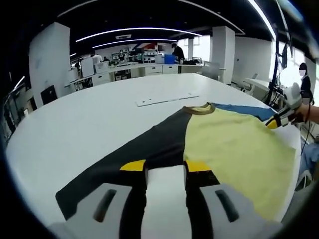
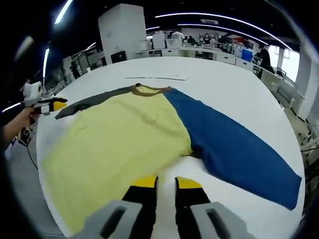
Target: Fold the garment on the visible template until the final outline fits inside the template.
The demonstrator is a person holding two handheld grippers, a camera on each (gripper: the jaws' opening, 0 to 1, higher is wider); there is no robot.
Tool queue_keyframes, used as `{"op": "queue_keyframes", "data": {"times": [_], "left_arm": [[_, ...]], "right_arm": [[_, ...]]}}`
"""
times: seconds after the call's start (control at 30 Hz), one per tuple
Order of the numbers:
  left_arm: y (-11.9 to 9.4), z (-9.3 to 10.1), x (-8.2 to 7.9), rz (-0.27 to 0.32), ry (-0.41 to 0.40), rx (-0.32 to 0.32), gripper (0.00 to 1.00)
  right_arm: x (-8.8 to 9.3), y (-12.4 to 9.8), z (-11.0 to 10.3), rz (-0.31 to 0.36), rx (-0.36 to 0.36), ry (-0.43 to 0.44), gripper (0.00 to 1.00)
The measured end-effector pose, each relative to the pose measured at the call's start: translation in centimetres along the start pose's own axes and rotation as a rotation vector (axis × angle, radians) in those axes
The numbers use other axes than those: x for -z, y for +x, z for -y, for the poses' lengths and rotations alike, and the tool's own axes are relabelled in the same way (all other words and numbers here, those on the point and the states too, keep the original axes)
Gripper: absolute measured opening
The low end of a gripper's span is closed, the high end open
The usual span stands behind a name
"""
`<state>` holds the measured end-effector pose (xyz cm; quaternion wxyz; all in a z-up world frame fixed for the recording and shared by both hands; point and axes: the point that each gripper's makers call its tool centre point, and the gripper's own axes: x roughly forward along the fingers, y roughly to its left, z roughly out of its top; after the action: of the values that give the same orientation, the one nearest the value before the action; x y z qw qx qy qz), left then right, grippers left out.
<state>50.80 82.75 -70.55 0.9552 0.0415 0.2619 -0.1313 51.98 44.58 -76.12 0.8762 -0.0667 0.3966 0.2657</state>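
Note:
A long-sleeved shirt lies flat on the white table [image 1: 89, 124], with a yellow body [image 1: 234, 144], a dark grey sleeve [image 1: 144, 144] and a blue sleeve [image 1: 239, 109]. My left gripper [image 1: 164, 167] hovers over the grey sleeve, jaws apart and holding nothing. My right gripper [image 2: 166, 182] hangs open at the edge of the yellow body [image 2: 119, 134], near where the blue sleeve [image 2: 234, 149] starts. A hand holds the right gripper [image 1: 279, 118] at the shirt's far side. The left gripper [image 2: 50, 106] sits by the grey sleeve's [image 2: 92, 102] end.
A thin white strip [image 1: 167, 99] lies on the table beyond the brown collar [image 1: 198, 109]; the same strip [image 2: 157, 77] shows past the collar [image 2: 147, 89]. Desks, monitors and people stand in the background. The table's edge [image 2: 35, 144] runs close beside the shirt's hem.

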Motion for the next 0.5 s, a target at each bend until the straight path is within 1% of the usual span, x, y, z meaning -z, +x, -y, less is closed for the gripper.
{"op": "queue_keyframes", "data": {"times": [0.1, 0.23, 0.3, 0.4, 0.43, 0.5], "left_arm": [[-0.2, 0.1, 0.0, 0.001, 0.004, 0.006, 0.25], [-0.4, 0.3, 0.1, -0.001, 0.014, 0.004, 0.24], [-0.6, 0.4, -0.1, 0.007, 0.011, 0.009, 0.24], [-0.8, 0.6, -0.3, 0.013, 0.017, 0.016, 0.23], [-0.8, 0.7, -0.4, 0.012, 0.024, 0.016, 0.23], [-1.0, 0.7, -0.5, 0.011, 0.038, 0.015, 0.23]], "right_arm": [[0.4, 0.4, -0.4, -0.015, 0.0, -0.009, 0.09], [0.7, 0.7, -0.5, -0.026, 0.01, -0.005, 0.06], [0.7, 0.9, -0.5, -0.03, 0.018, -0.007, 0.05], [1.1, 1.2, -0.5, -0.052, 0.029, -0.008, 0.05], [0.8, 1.1, -0.5, -0.036, 0.033, -0.014, 0.04], [0.9, 1.0, -0.4, -0.047, 0.043, -0.012, 0.03]]}}
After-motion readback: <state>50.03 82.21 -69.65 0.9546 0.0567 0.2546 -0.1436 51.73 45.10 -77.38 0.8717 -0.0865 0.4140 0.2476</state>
